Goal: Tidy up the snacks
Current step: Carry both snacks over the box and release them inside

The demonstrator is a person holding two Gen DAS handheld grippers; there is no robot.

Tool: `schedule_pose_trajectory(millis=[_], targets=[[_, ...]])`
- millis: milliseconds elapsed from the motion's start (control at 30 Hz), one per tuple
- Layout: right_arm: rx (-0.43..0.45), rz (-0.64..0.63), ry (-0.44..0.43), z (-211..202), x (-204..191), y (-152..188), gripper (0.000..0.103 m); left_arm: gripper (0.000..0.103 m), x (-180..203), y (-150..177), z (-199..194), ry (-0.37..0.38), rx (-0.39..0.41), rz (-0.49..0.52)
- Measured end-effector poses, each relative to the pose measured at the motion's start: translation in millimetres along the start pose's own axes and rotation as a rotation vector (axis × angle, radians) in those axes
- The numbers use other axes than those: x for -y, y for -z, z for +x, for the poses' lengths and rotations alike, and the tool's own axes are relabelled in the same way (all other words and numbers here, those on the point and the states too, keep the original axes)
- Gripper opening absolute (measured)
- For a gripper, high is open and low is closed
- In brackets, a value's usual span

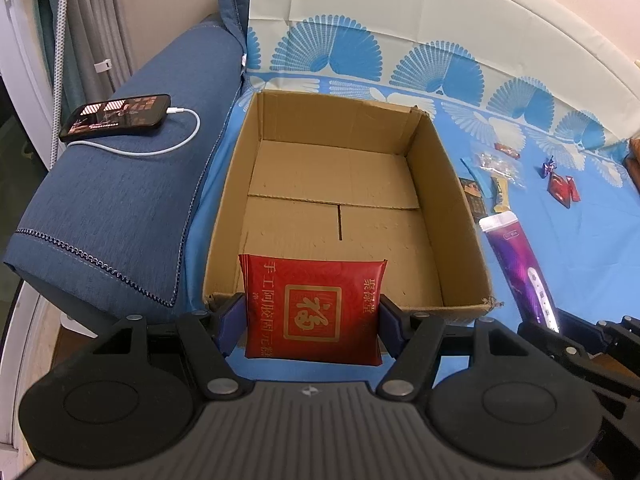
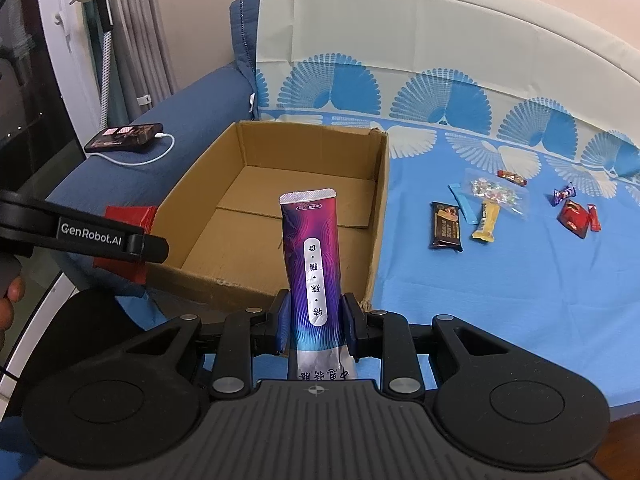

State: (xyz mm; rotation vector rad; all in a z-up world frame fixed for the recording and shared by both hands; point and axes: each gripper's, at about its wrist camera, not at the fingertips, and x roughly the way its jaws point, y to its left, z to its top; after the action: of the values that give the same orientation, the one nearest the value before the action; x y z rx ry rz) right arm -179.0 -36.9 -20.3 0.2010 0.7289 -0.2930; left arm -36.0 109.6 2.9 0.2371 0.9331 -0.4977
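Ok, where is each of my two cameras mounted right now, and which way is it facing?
Left wrist: on the left gripper, looking down past its red packet into the empty cardboard box; its own fingers show.
Right wrist: on the right gripper, looking over its purple pouch at the box from its right; the left gripper and a hand show.
Shared: box, both held snacks, phone, loose snacks on the blue sheet.

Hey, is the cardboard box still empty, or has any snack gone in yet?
Empty. The cardboard box shows only bare floor flaps; the red packet sits in the left gripper at its near edge.
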Motion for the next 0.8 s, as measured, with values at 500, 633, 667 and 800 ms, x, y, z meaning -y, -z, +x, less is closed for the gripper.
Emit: schedule_pose_trajectory(millis=[500, 633, 667, 800], targets=[[-0.021, 0.012, -0.009, 34, -1, -23, 0.029, 0.072, -3, -26, 32, -0.008, -0.022, -0.004], [-0.036, 0.015, -0.013, 55, -1, -33, 0.029, 0.072, -1, -43, 48, -0.014, -0.022, -0.008], [-0.038, 0.016, -0.014, 60, 0, -36, 0.029, 0.072, 0, -49, 53, -0.015, -0.023, -0.009], [-0.041, 0.035, -0.016, 84, 3, -50, 0.029, 0.073, 4, -68, 70, -0.025, -0.011, -0.001]])
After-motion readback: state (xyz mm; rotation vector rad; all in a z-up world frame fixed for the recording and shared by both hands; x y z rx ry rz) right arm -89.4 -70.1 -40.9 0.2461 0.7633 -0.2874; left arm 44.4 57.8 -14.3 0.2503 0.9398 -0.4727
